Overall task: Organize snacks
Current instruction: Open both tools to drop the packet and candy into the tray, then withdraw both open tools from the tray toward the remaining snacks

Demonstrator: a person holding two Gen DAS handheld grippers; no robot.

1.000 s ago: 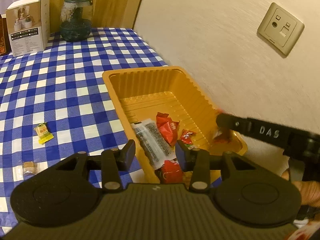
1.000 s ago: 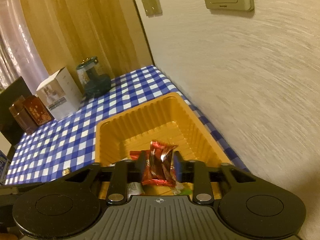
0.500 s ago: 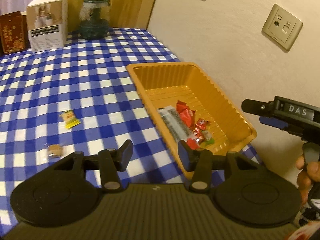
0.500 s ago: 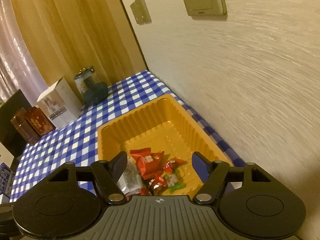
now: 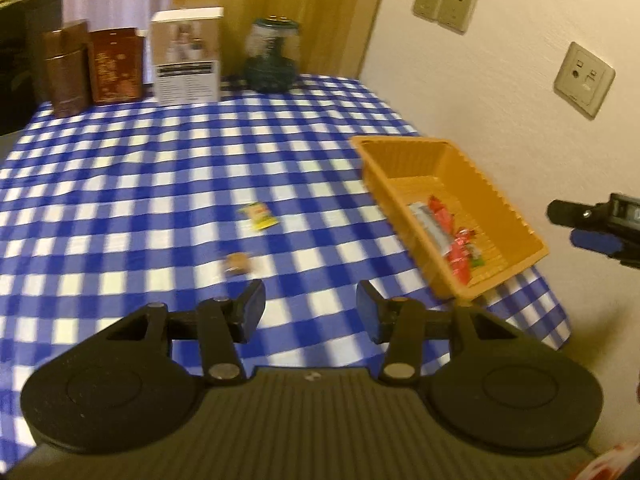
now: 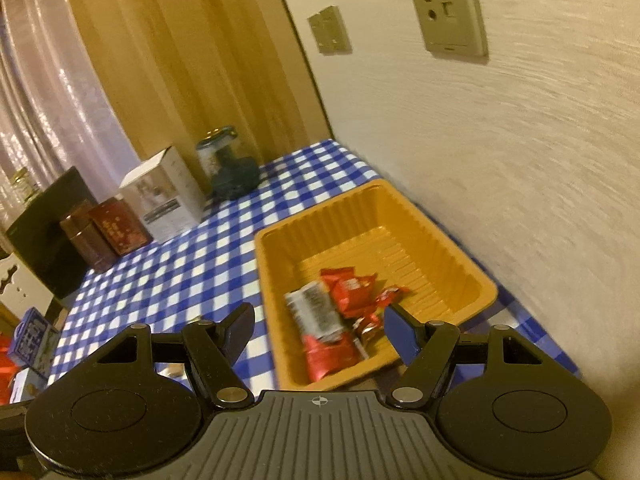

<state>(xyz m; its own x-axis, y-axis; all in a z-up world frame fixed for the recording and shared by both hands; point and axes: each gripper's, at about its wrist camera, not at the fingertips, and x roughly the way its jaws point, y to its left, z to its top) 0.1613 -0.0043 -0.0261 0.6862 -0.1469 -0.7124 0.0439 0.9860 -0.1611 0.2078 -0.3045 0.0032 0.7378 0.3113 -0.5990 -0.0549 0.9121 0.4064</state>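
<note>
- Left wrist view: a blue-and-white checked tablecloth (image 5: 120,184) was seen spread over a table set against a pale wall (image 5: 480,92) with sockets; brown boxes (image 5: 94,66), a white box (image 5: 187,55) and a dark glass jar (image 5: 273,56) were lined up at the far edge, before a wooden panel.
- The orange tray (image 5: 496,204) was found ahead and to the right of the left gripper (image 5: 310,312), with several wrapped snacks already lying in it.
- Two pieces were left loose on the cloth: a yellow-green packet (image 5: 259,216) further ahead, and a small brown sweet (image 5: 238,263) just beyond the left fingertip.
- The left gripper was seen with jaws parted and nothing between them.
- Right wrist view: the same wall, wooden panel and a curtain (image 6: 48,92) were shown.
- The tray (image 6: 472,276) lay directly ahead of the right gripper (image 6: 320,324), holding red wrappers (image 6: 348,288) and a striped white packet (image 6: 316,312).
- The right gripper was seen wide apart and empty.
- The task was judged mostly done, two pieces being outstanding.
</note>
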